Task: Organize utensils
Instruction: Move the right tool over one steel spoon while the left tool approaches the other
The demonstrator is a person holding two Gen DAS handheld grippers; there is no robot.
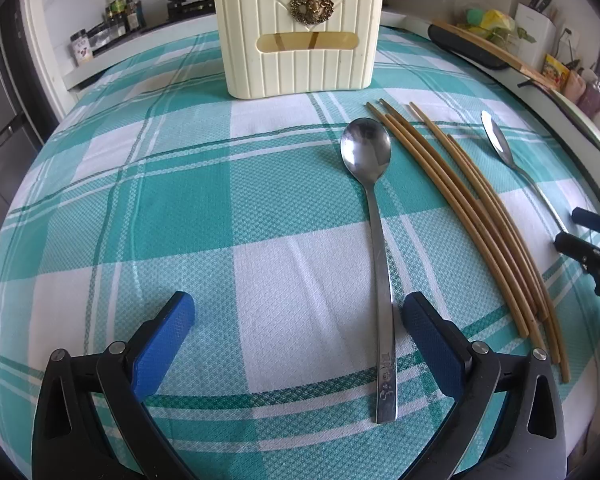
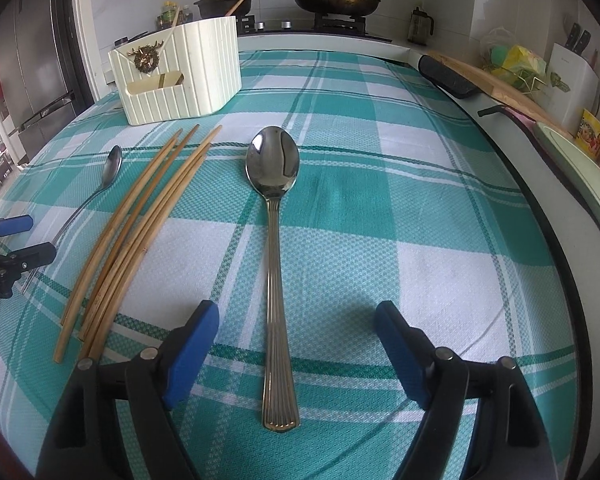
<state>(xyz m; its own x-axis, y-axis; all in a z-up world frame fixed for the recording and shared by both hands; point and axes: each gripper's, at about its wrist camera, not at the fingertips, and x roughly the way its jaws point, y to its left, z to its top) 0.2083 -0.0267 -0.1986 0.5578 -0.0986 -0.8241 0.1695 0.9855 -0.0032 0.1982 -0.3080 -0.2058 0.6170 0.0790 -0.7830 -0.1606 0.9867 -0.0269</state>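
Note:
A cream utensil holder (image 1: 300,36) with a brass deer emblem stands at the far side of the checked cloth; it also shows in the right wrist view (image 2: 180,76). A plain steel spoon (image 1: 380,240) lies between the open fingers of my left gripper (image 1: 298,320). A ribbed-handle spoon (image 2: 276,264) lies between the open fingers of my right gripper (image 2: 298,324). Several bamboo chopsticks (image 1: 472,216) lie between the two spoons, also in the right wrist view (image 2: 140,224). Both grippers are empty, low over the cloth.
The teal and white checked cloth (image 1: 180,208) covers the table. Behind it is a stove counter with a black pan (image 2: 336,0), a red-lidded pot (image 2: 224,0) and bottles (image 1: 120,12). A cutting board (image 2: 500,84) and knife block (image 2: 568,76) are at right.

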